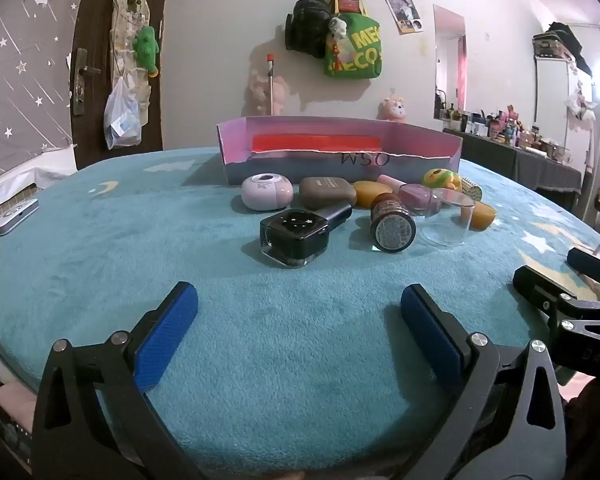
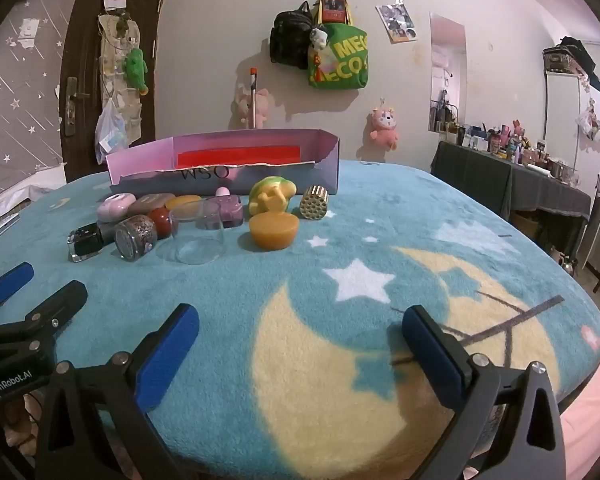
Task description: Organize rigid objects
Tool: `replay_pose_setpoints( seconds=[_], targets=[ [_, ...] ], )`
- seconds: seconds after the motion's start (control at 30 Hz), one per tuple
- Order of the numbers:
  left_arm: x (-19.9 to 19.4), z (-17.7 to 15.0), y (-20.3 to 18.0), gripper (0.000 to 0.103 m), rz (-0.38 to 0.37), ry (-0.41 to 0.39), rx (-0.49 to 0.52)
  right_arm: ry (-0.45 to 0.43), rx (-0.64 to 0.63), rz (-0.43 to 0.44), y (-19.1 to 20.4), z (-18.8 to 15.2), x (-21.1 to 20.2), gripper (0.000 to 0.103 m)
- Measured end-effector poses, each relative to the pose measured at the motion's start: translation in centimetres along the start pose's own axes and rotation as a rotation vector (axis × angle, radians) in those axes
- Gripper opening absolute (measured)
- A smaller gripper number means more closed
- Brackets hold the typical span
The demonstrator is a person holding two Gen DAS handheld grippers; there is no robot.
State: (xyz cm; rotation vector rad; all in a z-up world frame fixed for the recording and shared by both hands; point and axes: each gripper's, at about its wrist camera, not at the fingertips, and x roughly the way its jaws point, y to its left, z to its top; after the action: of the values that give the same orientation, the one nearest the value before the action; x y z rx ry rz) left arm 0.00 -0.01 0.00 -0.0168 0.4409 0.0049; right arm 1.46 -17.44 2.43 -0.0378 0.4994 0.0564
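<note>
Several small rigid objects lie on a blue blanket in front of a pink open box (image 1: 340, 160) (image 2: 332, 156). Among them are a black square bottle (image 1: 296, 236) (image 2: 86, 242), a glitter jar (image 1: 392, 224) (image 2: 136, 236), a clear glass cup (image 1: 448, 216) (image 2: 198, 232), a lilac round case (image 1: 266, 192) (image 2: 116, 206), a yellow puck (image 2: 274, 230), a green-yellow toy (image 2: 272, 196) and a gold cylinder (image 2: 314, 202). My left gripper (image 1: 300, 312) is open and empty, short of the black bottle. My right gripper (image 2: 300, 328) is open and empty over the moon print.
A silver flat device (image 1: 14, 216) lies at the blanket's left edge. The right gripper's black body (image 1: 572, 300) shows at the right of the left wrist view. A dark table crowded with bottles (image 2: 512, 156) stands at the far right. Bags hang on the back wall.
</note>
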Motion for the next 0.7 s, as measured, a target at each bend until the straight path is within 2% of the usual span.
replay_pose_setpoints(
  seconds=[0.7],
  targets=[
    [0.01, 0.00, 0.01, 0.103, -0.002, 0.004, -0.003, 0.003, 0.005, 0.003, -0.02, 0.01, 0.03, 0.103]
  ],
)
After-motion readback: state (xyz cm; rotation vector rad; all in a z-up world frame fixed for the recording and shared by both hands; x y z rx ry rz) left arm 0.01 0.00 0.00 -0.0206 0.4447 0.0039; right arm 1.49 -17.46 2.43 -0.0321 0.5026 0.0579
